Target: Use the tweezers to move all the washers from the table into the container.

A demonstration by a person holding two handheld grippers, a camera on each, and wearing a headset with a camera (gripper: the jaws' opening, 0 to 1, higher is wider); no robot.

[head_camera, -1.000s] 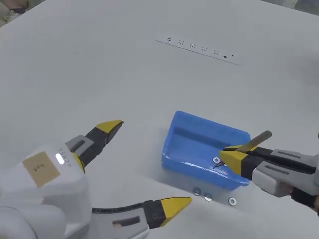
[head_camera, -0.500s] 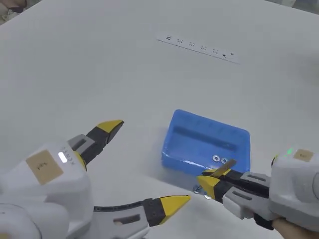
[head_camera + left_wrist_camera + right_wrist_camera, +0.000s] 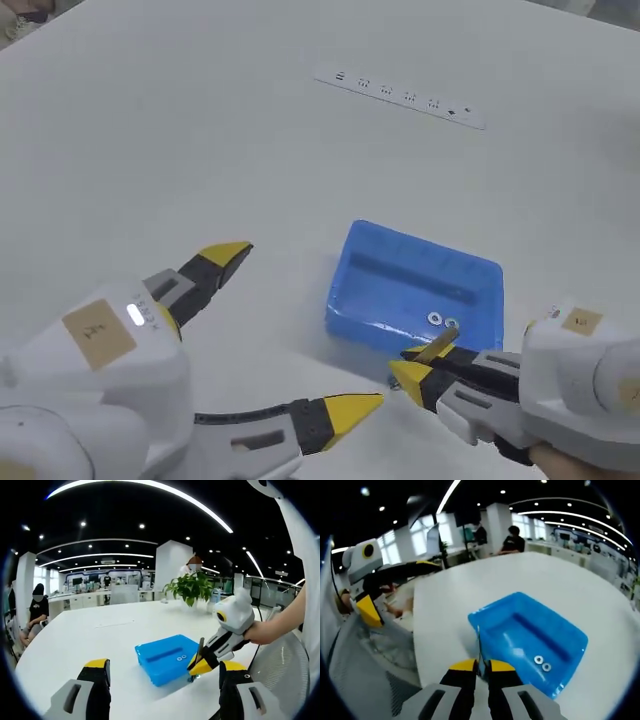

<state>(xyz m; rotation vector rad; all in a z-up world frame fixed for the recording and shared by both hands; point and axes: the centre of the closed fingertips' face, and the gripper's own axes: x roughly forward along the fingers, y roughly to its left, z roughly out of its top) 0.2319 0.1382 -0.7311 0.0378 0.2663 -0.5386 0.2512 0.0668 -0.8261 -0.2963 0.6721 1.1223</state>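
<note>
The blue container (image 3: 400, 265) sits on the white table (image 3: 200, 150) with two washers (image 3: 441, 321) lying in it. My right gripper (image 3: 405, 376) is shut on the tweezers (image 3: 437, 347), low at the container's near wall, with the tweezer tip pointing down at the table there. It covers the table just in front of the container. In the right gripper view the tweezers (image 3: 479, 647) run as a thin line toward the container (image 3: 520, 615) and its washers (image 3: 542, 663). My left gripper (image 3: 290, 330) hangs open and holds nothing, left of the container (image 3: 160, 652).
A long white strip with dark marks (image 3: 400, 97) lies far across the table. The left gripper view shows a potted plant (image 3: 192, 587) at the table's far side and seated people in the background. The table's edge is close to the right gripper (image 3: 220, 647).
My right gripper with the tweezers has moved from over the container's right part, down and left to its near wall. The left gripper has barely moved.
</note>
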